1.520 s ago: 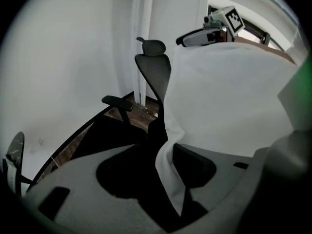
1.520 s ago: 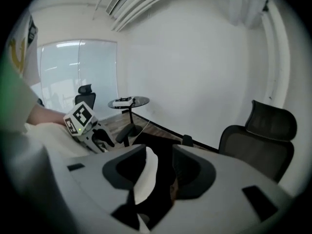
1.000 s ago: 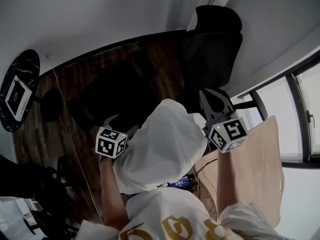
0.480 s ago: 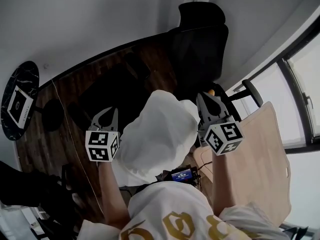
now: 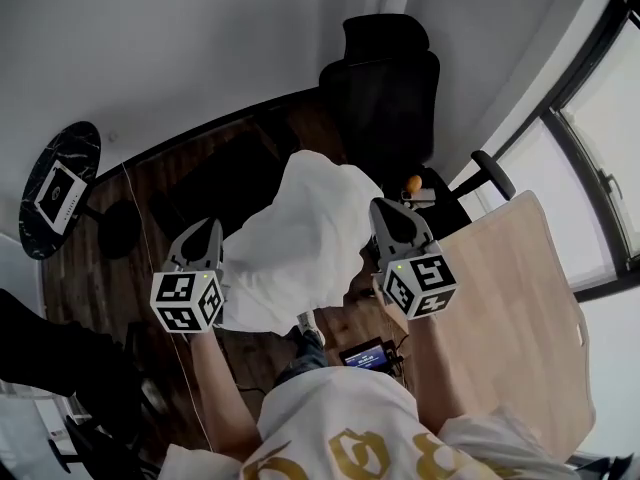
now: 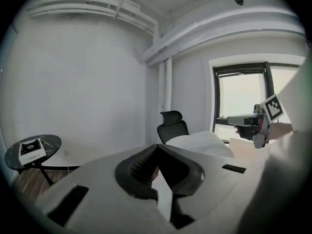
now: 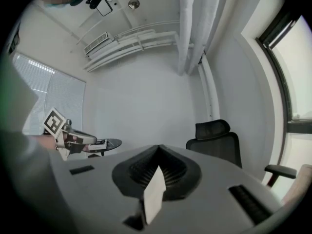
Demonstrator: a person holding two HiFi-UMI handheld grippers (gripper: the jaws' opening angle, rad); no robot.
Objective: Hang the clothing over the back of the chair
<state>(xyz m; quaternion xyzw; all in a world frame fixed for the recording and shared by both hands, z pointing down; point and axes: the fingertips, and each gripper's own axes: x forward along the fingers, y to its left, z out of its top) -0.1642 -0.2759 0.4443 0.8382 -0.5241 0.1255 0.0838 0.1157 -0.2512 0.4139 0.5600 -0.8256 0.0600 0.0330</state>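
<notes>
The job was only partly done. The white clothing (image 5: 300,233) was up in the air, spread out between the two tongs. It was in front of the person and on the near side of the black chair (image 5: 385,98). The chair stood at the far side of the room, close to the window. Its back was bare, and nothing hung on it yet.

The left tongs (image 5: 204,232) were closed, and they seemed to pinch the left edge of the clothing. The right tongs (image 5: 384,214) were closed too. A little white flap of the clothing stuck out between their jaws, so they were gripping it.

I think the picking up was finished. What was left was to carry the clothing over to the chair, lift it above the top of the back, and lay it down so that some hung on each side. Then both tongs would have to let go.

Now the count. There was one piece of clothing. There was one chair. There were two tongs, one in each hand. There was one round dark surface (image 5: 62,190) far off on the left, with one flat card lying on it. There was one pale wooden surface (image 5: 510,308) on the right.
</notes>
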